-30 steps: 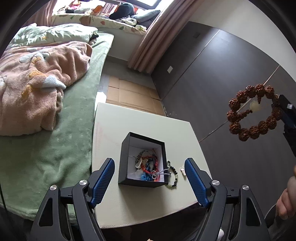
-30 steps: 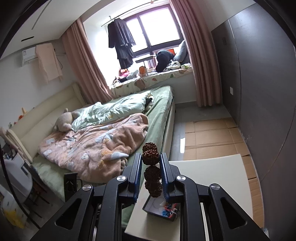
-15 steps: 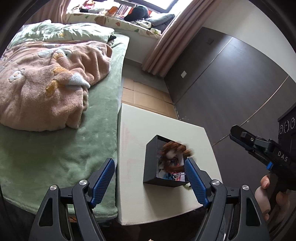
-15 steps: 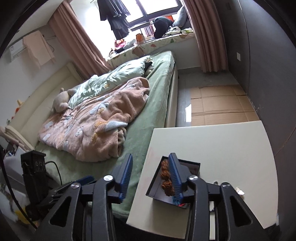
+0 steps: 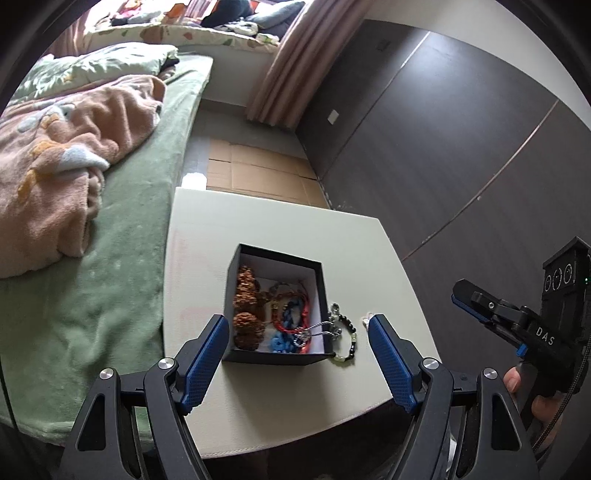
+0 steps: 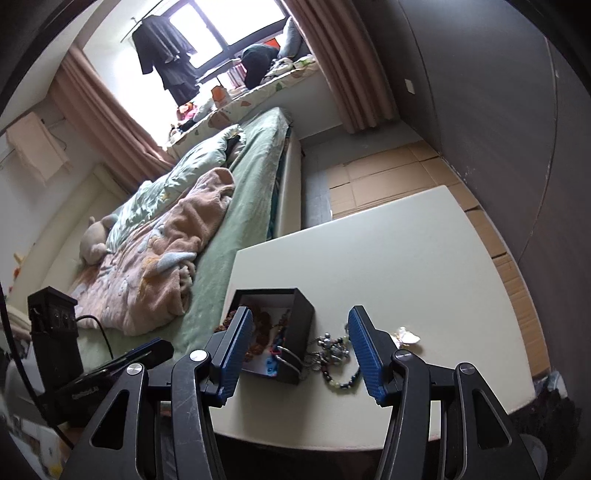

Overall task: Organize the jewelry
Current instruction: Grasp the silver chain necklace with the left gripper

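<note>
Both grippers, left gripper (image 5: 297, 360) and right gripper (image 6: 300, 350), hang with jaws apart and empty, the right's having just been opening. Beyond, near the bench's (image 5: 280, 410) near edge, the black box (image 5: 273, 356) holds the brown bead bracelet (image 5: 246, 308); a beaded bracelet (image 5: 345, 341) lies just beside it.

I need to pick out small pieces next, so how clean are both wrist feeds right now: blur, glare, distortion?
Left wrist view: sharp, no motion blur; the black box and beaded bracelet read clearly; fisheye bends the table edges. Right wrist view: also sharp, but the window is blown out white, and the box's near wall hides part of its contents.
</note>
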A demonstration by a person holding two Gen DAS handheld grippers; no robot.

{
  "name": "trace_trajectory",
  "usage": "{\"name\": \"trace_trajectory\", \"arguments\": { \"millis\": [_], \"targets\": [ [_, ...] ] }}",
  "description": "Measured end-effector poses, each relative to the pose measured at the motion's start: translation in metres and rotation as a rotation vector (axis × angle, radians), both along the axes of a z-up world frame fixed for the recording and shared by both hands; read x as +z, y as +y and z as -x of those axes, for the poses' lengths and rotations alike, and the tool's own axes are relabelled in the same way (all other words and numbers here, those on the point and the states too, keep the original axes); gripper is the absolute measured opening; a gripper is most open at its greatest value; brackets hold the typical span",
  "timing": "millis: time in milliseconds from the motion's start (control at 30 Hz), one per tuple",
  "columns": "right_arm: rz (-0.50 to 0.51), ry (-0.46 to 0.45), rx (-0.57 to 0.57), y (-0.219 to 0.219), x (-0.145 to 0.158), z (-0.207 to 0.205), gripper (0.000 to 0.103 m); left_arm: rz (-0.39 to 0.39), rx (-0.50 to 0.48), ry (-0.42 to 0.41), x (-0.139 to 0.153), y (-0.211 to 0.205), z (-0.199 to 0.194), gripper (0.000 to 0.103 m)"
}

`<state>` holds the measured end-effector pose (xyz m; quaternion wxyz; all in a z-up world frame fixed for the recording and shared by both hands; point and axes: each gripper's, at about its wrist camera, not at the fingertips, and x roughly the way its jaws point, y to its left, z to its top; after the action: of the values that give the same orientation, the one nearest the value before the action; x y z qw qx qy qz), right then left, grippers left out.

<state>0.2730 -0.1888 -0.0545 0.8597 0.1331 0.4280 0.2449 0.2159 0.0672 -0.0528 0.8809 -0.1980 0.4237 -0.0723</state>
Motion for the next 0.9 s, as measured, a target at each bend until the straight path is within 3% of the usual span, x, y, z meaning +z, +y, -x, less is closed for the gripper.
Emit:
{"name": "trace_trajectory", "arguments": {
  "millis": [300,567,900],
  "targets": [
    [-0.032,0.055,-0.099,-0.056,-0.029,-0.002,0.055,-0.061,-0.073,0.050,-0.008,-0.063,-0.023,0.078],
    [-0.064,0.082,-0.152,-0.097,-0.047,0.006,0.055,-0.085,-0.088,0.113,-0.025,-0.108,-0.035,0.066],
    [-0.102,0.125,-0.185,-0.131,-0.070,0.006,0.055,-0.098,-0.072,0.161,-0.066,-0.146,-0.029,0.062]
  ]
}}
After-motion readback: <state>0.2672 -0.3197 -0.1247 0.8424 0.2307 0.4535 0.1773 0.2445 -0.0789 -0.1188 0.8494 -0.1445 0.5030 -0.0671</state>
